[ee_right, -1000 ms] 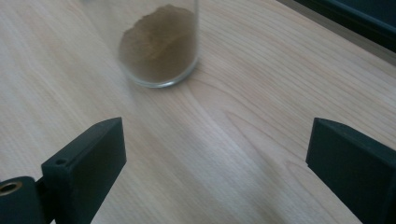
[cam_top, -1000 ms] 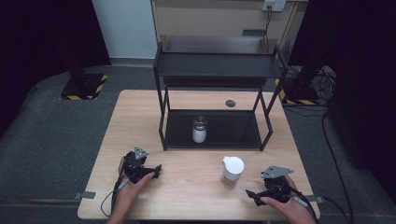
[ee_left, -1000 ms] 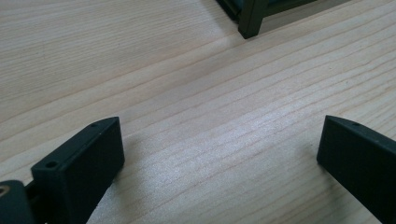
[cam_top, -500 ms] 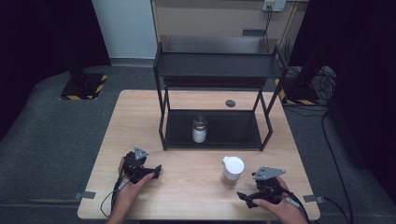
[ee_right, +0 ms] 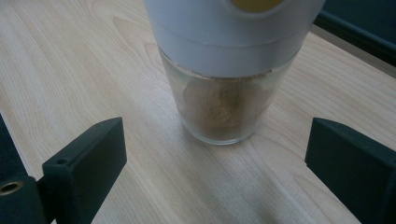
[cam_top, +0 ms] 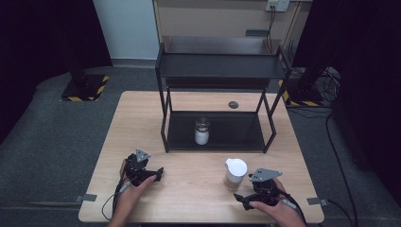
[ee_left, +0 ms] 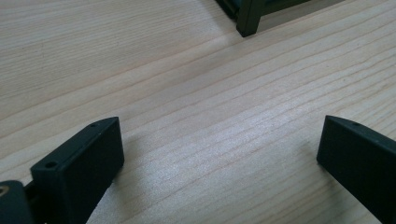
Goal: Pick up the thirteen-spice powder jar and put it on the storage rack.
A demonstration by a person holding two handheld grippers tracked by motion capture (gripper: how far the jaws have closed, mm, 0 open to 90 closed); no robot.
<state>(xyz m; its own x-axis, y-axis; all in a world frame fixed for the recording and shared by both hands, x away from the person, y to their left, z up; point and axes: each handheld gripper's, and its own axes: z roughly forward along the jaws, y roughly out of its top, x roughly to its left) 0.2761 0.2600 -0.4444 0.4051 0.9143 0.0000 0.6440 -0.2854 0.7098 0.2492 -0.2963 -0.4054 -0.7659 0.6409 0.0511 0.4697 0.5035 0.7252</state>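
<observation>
1. Overhead, the white-lidded jar (cam_top: 235, 173) stands upright, long axis vertical, on the table (cam_top: 189, 198), just beside the right gripper (cam_top: 243, 198); the left gripper (cam_top: 158, 174) rests well apart.
2. Left gripper view: jaws wide apart over bare wood.
3. Right gripper view: jaws spread wide, the jar (ee_right: 229, 93) ahead between them, untouched.

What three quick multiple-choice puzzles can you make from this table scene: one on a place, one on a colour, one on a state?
1. Where does the small jar stand?
A. on the rack's lower shelf
B. on the rack's top shelf
C. on the floor

2. What colour is the lid of the glass shaker?
A. red
B. white
C. black

3. How is the right tool?
A. shut on the shaker
B. open, shaker ahead
C. lying on the rack

Answers: A, it sits under the top shelf of the rack; B, the cap is white; B, jaws wide apart, touching nothing.
</observation>
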